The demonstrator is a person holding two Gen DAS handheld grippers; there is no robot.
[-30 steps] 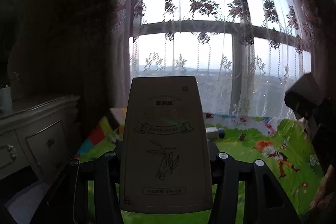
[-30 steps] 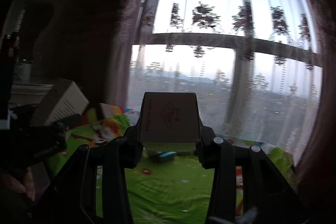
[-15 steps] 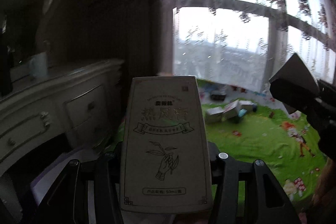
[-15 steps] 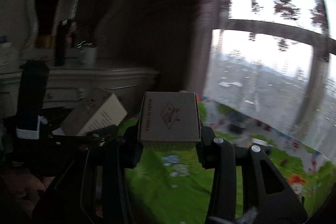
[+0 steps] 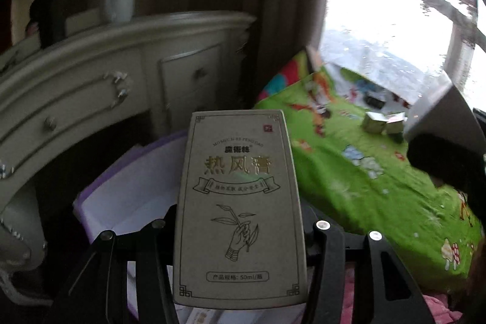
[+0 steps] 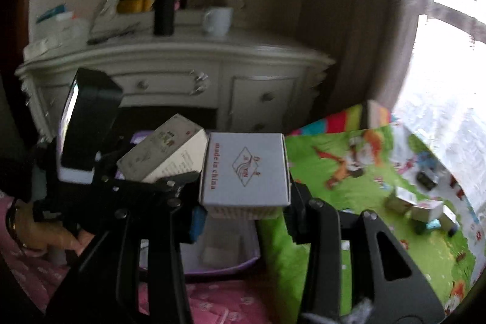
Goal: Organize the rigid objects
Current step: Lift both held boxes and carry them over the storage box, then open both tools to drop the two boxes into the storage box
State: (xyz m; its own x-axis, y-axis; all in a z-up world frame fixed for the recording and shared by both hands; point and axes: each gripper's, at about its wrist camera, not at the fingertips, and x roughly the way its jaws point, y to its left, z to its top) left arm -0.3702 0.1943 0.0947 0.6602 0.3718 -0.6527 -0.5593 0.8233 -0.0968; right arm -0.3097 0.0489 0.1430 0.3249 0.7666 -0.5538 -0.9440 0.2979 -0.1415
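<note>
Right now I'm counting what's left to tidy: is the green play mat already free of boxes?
No: several small boxes lie on the green play mat near the window.

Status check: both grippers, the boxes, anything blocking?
Left gripper shut on tan box. Right gripper shut on white box. Purple bin below, nothing blocking.

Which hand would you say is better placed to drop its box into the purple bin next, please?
Probably the left. Its tall beige box already hangs over the purple bin. The right gripper's white box sits nearer the bin's edge beside the green mat, though only slightly worse placed.
</note>
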